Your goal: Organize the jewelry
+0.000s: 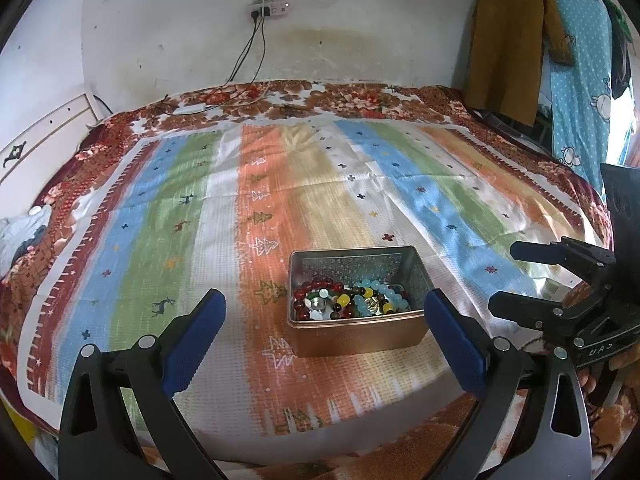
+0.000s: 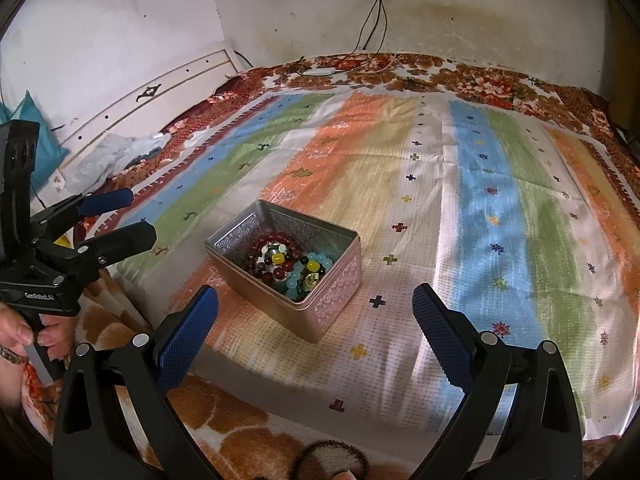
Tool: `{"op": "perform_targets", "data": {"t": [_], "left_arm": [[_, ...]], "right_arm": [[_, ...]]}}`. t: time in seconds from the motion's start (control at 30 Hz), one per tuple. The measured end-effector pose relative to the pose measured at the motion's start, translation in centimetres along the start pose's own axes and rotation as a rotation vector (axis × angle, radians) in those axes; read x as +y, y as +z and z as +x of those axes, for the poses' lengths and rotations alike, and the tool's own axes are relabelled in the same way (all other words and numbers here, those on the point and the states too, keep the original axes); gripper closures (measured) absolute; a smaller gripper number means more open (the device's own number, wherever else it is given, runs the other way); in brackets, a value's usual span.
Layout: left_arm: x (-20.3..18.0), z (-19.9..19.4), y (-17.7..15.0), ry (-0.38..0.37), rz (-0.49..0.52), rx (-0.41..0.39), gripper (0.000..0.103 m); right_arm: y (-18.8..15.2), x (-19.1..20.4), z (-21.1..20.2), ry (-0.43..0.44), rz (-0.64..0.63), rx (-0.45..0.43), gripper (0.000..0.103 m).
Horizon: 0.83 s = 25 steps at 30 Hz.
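Observation:
A rose-gold metal tin [image 1: 356,330] stands open on the striped cloth, holding several bead bracelets [image 1: 352,300] in red, pale blue and yellow. It also shows in the right wrist view [image 2: 340,284], with the bracelets [image 2: 288,266] piled inside. My left gripper [image 1: 324,332] is open and empty, its blue-padded jaws wide apart just in front of the tin. My right gripper [image 2: 316,328] is open and empty, near the tin's front right corner. Each gripper shows in the other's view, the right [image 1: 504,276] and the left [image 2: 136,216], both open.
A striped cloth [image 1: 200,220] covers a bed with a floral blanket [image 1: 352,100]. A white headboard [image 2: 132,96] stands left. Cables [image 1: 248,56] hang from a wall socket. Clothes [image 1: 508,40] hang at the far right. Crumpled fabric [image 2: 116,152] lies by the headboard.

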<state>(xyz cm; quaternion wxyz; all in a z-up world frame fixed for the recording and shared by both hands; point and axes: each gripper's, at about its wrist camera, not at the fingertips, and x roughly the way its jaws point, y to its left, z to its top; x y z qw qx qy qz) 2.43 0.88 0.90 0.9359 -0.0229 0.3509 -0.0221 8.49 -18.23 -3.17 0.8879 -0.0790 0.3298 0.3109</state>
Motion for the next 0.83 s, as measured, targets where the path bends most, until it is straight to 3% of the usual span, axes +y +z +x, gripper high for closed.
{"op": "perform_targets", "data": {"t": [0.83], "left_arm": [[-0.14,0.0,0.24,-0.023,0.009,0.017,0.006]], "right_arm": [[-0.08,0.12,0.15,-0.004,-0.006,0.001,0.005]]}}
